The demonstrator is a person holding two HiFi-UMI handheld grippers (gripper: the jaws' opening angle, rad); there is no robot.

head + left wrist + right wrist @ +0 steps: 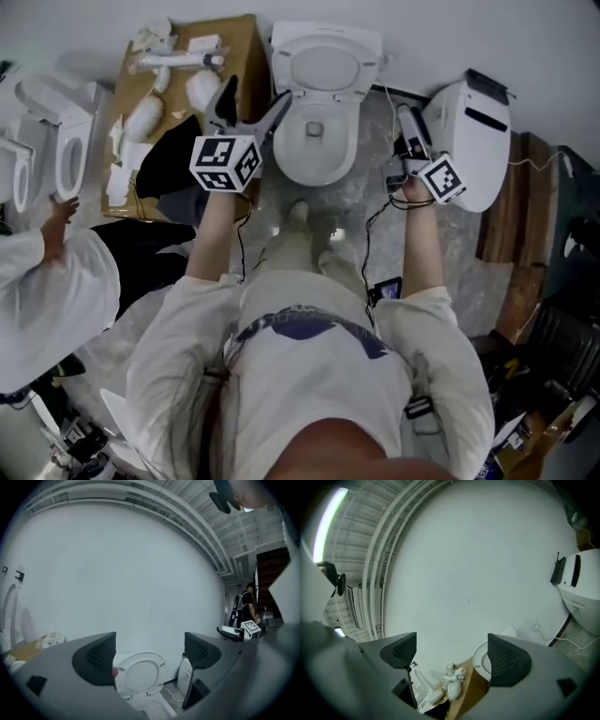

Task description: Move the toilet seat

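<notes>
A white toilet (317, 141) stands against the wall at the top centre of the head view. Its seat (324, 67) is raised upright against the tank. The left gripper view shows the upright seat (140, 673) straight ahead, framed between the jaws but apart from them. My left gripper (255, 94) hovers open just left of the bowl, holding nothing. To the right of the bowl my right gripper (410, 117) is also open and empty. It is tilted up at the wall, and the seat's edge (480, 660) shows low in its view.
A cardboard box (239, 52) with white fittings sits left of the toilet. A second white toilet unit (473, 136) stands at the right, with wooden boards (525, 206) beyond it. More toilets (56, 150) and a person in white (47, 281) are at the left. Cables trail across the floor.
</notes>
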